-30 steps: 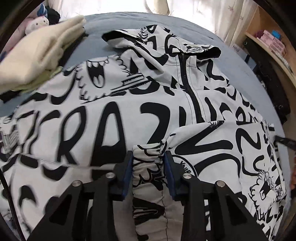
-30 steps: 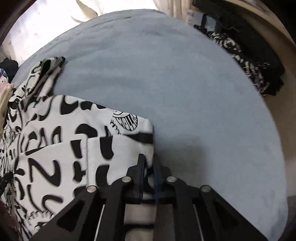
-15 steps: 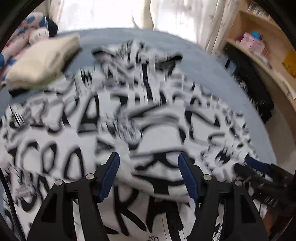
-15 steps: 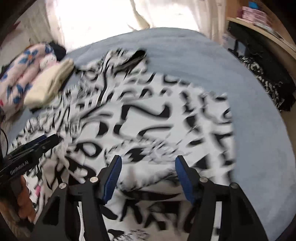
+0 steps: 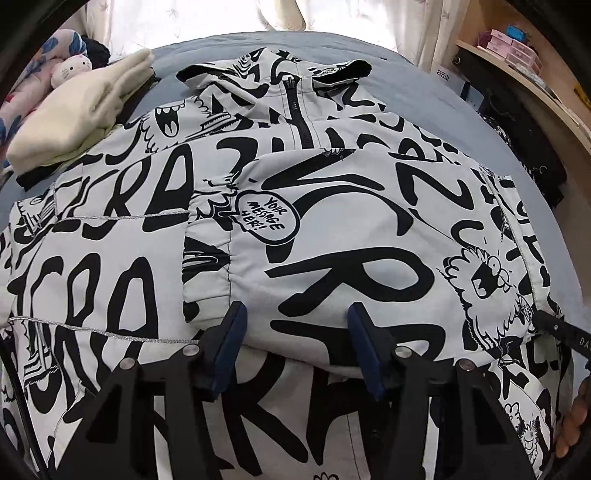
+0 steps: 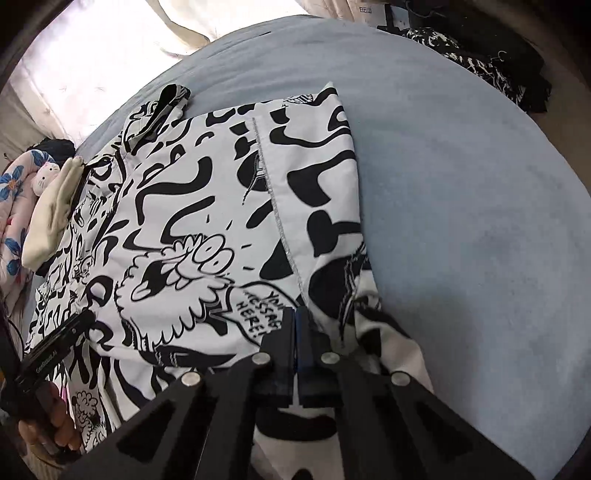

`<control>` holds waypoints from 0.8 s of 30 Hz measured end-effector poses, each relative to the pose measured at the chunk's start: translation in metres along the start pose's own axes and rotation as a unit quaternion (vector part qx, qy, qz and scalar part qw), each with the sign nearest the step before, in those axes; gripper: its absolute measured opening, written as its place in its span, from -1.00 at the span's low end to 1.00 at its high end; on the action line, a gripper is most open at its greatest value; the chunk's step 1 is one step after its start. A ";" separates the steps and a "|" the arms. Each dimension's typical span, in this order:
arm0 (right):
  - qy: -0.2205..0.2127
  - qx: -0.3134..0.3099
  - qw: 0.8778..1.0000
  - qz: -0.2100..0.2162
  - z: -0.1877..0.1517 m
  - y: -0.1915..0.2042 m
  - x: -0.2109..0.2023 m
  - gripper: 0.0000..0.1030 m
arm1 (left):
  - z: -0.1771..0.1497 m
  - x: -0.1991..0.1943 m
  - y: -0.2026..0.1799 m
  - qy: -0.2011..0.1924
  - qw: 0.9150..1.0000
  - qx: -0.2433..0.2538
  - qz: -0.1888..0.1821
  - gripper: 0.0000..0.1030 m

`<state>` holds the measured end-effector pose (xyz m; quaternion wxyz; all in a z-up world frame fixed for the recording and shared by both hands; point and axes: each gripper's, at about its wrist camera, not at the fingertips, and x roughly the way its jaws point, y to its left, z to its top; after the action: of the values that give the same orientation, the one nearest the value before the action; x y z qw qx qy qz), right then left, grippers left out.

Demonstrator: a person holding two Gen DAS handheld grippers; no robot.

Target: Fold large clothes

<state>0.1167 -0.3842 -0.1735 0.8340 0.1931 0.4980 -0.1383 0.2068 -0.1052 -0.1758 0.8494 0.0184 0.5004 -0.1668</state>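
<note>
**Printed jacket spread on the bed, one sleeve folded across its front**

A white jacket (image 5: 332, 229) covered in black graffiti lettering lies flat on the blue-grey bed (image 6: 461, 184), its zip and collar pointing away toward the bright curtains (image 5: 229, 14). One sleeve is folded across the jacket's chest, its gathered cuff lying near the jacket's middle.

The left tongs (image 5: 295, 347) hover over the near edge of that folded sleeve. Their blue-padded jaws stand apart and are closing, with the sleeve's cloth below and between them but not pinched.

The right tongs (image 6: 296, 332) are closed tight at the jacket's near right part, beside the silver seam. Whether any cloth is caught between the pads cannot be told.

A folded cream garment (image 5: 77, 114) rests against the jacket's far left shoulder, with a pink plush toy (image 5: 72, 70) just beyond it. Dark clothes (image 6: 491, 62) are heaped off the bed, well to the right of the jacket.
</note>
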 end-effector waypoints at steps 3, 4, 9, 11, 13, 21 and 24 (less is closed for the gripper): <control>-0.007 -0.012 1.000 -0.015 -0.003 0.011 -0.004 -0.83 | -0.002 -0.009 -0.003 -0.003 1.000 -0.001 -0.001 0.13; -0.008 -0.015 1.000 -0.015 -0.005 0.013 -0.007 -0.78 | -0.003 -0.012 -0.003 -0.004 1.000 -0.001 -0.002 0.15; -0.019 -0.018 1.000 -0.007 -0.007 0.021 -0.020 -0.51 | -0.003 -0.031 -0.006 -0.013 1.000 -0.004 -0.001 0.22; -0.020 -0.014 1.000 0.005 -0.009 0.024 -0.026 -0.51 | -0.004 -0.038 -0.006 -0.018 1.000 -0.005 0.003 0.27; -0.022 -0.012 1.000 0.012 -0.012 0.027 -0.034 -0.51 | -0.005 -0.047 -0.006 -0.023 1.000 -0.007 0.007 0.28; -0.044 -0.023 0.998 0.034 -0.029 0.055 -0.069 -0.19 | -0.015 -0.099 -0.004 -0.055 0.998 0.000 0.020 0.29; -0.050 -0.033 0.997 0.038 -0.037 0.065 -0.080 -0.16 | -0.022 -0.121 0.001 -0.062 0.998 -0.003 0.030 0.31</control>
<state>0.0783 -0.3066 -0.1066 0.8685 0.1771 0.4522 -0.0990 0.1350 -0.0675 -0.0839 0.8835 0.0206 0.4462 -0.1410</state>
